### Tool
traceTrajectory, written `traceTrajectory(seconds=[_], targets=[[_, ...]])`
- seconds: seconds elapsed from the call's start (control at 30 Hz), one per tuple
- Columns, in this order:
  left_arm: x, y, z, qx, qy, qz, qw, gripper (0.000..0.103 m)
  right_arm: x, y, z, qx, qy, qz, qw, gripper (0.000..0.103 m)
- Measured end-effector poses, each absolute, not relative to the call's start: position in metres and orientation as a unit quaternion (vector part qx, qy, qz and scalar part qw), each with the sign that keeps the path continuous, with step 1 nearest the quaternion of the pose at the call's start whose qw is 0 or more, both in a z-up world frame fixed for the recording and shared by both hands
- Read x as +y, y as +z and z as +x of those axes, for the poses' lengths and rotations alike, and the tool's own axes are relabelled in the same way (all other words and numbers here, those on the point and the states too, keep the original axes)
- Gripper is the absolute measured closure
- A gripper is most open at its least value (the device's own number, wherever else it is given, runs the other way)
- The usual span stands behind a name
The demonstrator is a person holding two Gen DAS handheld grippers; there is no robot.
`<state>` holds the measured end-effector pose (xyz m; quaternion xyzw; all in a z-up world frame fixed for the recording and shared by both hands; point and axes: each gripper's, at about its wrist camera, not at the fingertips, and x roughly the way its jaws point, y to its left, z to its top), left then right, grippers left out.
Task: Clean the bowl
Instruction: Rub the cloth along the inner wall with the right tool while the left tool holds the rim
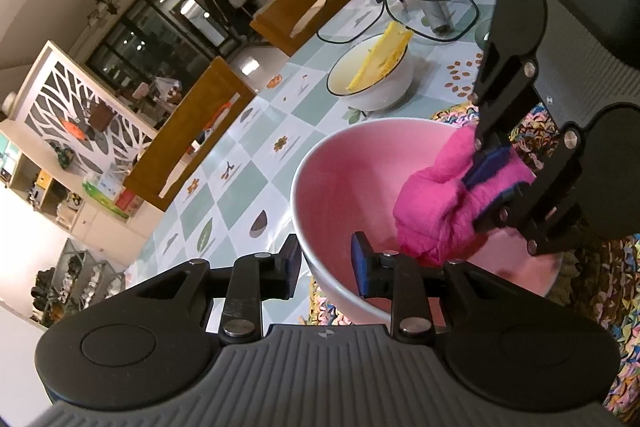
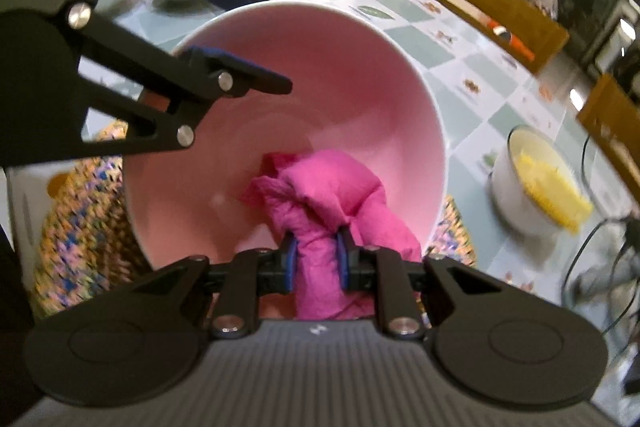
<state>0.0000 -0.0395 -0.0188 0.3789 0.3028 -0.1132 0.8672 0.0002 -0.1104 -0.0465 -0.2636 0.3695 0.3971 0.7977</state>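
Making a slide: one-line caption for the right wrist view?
Right gripper wipes pink bowl with magenta cloth; left gripper straddles the rim.

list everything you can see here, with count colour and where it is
bowl: 1, pink inside, white outside, tilted on the woven mat
cloth: 1, magenta, inside the bowl
woven mat: 1, multicoloured, under the bowl
white bowl: 1, dark rim, farther along the table
sponge: 1, yellow, in the white bowl
table: 1, green and white checked cover
chairs: 2, brown wood, at the table edge
left gripper: 1, black, jaws astride the bowl's rim
right gripper: 1, black, shut on the cloth
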Motion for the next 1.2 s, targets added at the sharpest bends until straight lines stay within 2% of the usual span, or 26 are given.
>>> traceTrajectory(seconds=[0.53,1.2], targets=[[-0.029,-0.021,0.009,0.342,-0.107,0.344,0.868,0.074,-0.126,-0.037,0.021,0.474,0.411,-0.053,0.777,0.082],[0.002,-0.016,0.025,0.375,-0.053,0.276,0.883,0.073,-0.115,-0.002,0.012,0.399,0.427,-0.109,0.804,0.082]])
